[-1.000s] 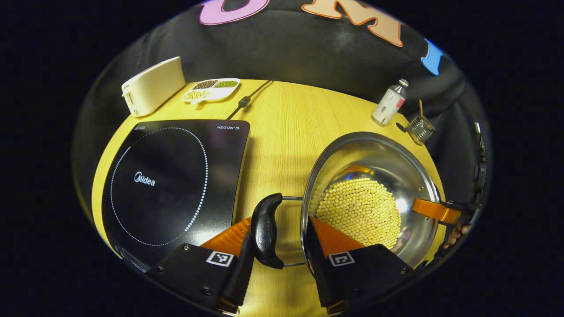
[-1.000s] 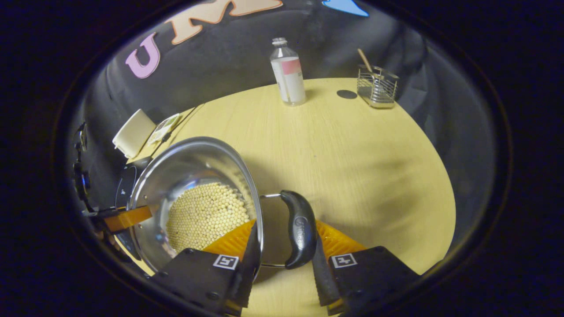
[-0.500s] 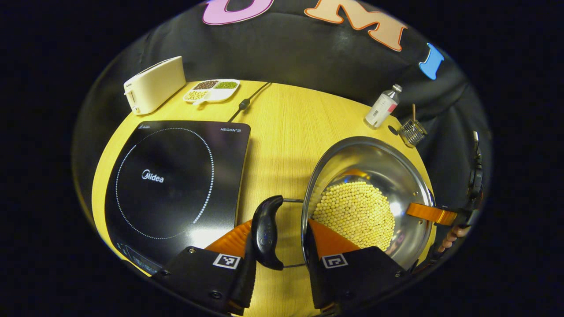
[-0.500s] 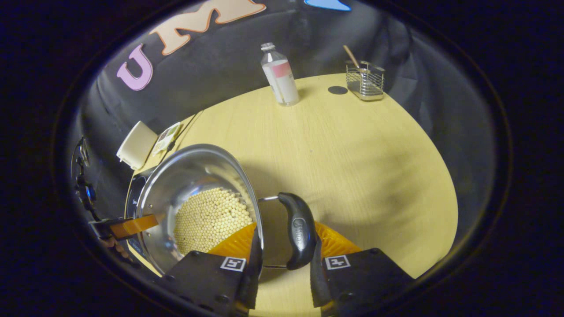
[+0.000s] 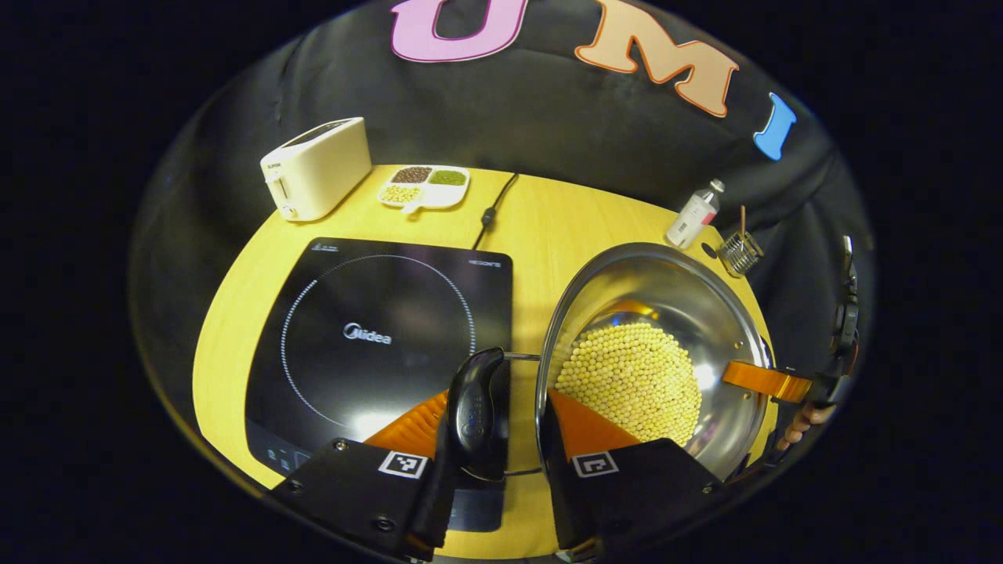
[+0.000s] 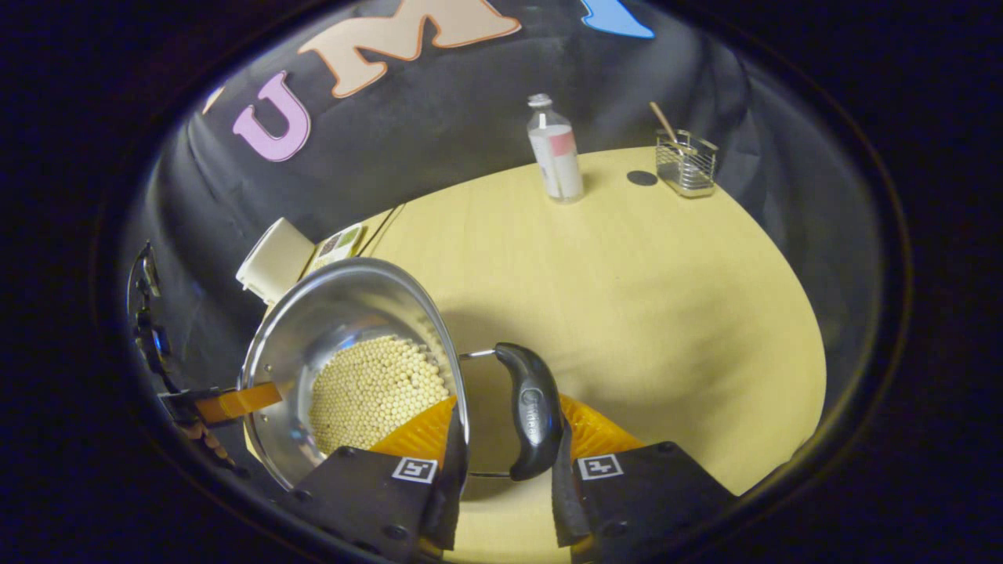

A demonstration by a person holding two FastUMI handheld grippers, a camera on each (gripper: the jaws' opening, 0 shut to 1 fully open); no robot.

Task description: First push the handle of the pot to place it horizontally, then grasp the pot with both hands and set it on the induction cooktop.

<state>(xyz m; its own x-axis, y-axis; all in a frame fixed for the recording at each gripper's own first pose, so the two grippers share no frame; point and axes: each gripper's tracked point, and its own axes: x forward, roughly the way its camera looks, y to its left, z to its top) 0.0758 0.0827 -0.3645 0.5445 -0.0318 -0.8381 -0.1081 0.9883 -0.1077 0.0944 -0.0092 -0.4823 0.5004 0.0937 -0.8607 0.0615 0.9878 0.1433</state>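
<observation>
My left tool (image 5: 490, 439) pinches the pot (image 5: 654, 352) handle (image 5: 472, 411) over the "Midea" cooktop (image 5: 376, 345) – smaller print unreadable. My right tool (image 6: 505, 454) clamps the other handle (image 6: 531, 411); bottle (image 6: 555, 153) label illegible.

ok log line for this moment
phase: carry | left hand-held gripper: shut on left handle | right hand-held gripper: shut on right handle | pot: beside induction cooktop

Black cloth booth wall (image 5: 548, 117), light wooden table (image 6: 627, 274), dim surroundings, shadows across the tabletop
</observation>
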